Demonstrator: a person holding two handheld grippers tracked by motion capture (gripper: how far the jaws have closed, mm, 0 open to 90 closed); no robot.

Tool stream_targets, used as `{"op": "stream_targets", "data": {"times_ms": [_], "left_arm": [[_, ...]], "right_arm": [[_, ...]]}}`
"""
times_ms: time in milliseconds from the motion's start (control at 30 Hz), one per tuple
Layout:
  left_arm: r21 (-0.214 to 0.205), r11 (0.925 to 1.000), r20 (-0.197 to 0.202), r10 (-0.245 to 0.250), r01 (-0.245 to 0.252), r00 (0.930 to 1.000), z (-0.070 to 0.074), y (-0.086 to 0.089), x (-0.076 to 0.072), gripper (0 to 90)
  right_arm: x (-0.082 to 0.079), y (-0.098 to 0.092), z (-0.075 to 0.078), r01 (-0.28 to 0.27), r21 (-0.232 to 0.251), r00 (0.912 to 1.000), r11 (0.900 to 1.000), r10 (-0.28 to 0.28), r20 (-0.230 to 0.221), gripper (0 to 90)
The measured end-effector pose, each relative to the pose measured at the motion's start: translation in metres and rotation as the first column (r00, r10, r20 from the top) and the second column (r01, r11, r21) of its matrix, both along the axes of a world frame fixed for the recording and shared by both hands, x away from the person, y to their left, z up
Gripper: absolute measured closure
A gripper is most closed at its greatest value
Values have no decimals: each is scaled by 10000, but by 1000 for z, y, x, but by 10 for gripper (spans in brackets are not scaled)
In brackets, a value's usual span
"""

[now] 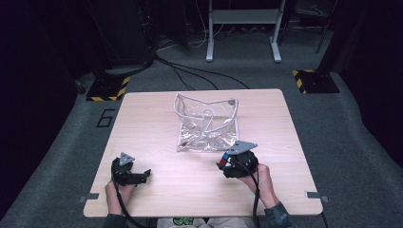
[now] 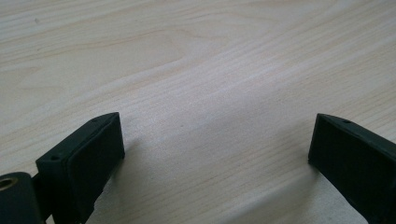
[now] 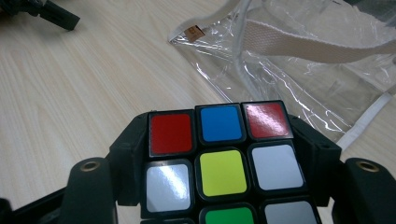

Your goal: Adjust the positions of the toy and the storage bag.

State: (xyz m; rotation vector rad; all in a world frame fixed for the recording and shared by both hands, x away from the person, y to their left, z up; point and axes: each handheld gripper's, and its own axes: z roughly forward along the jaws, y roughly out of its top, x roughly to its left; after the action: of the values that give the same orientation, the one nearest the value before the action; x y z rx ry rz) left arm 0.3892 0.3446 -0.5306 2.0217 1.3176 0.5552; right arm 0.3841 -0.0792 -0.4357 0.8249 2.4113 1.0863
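A scrambled puzzle cube with red, blue, yellow, white and green stickers sits between the jaws of my right gripper, which is shut on it. In the high view that gripper hovers just off the near right corner of a clear plastic bag with white straps, and the cube peeks out at its left side. The bag lies crumpled on the wooden table, its mouth towards the far side. My left gripper rests on the table at the near left. Its jaws stand wide open over bare wood.
The table's near edge carries metal clips at both corners. Beyond the table lie grey carpet, cables and a white stand's legs. Black-and-yellow floor plates sit at the far left and far right.
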Motion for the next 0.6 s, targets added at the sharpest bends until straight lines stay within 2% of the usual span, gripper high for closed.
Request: {"op": "stream_targets", "data": {"times_ms": [600], "left_arm": [[-2, 10000, -6, -8, 8, 10000, 0, 0, 0, 32]], "right_arm": [[19, 5, 19, -102, -50, 9997, 9999, 103, 224, 330]]}}
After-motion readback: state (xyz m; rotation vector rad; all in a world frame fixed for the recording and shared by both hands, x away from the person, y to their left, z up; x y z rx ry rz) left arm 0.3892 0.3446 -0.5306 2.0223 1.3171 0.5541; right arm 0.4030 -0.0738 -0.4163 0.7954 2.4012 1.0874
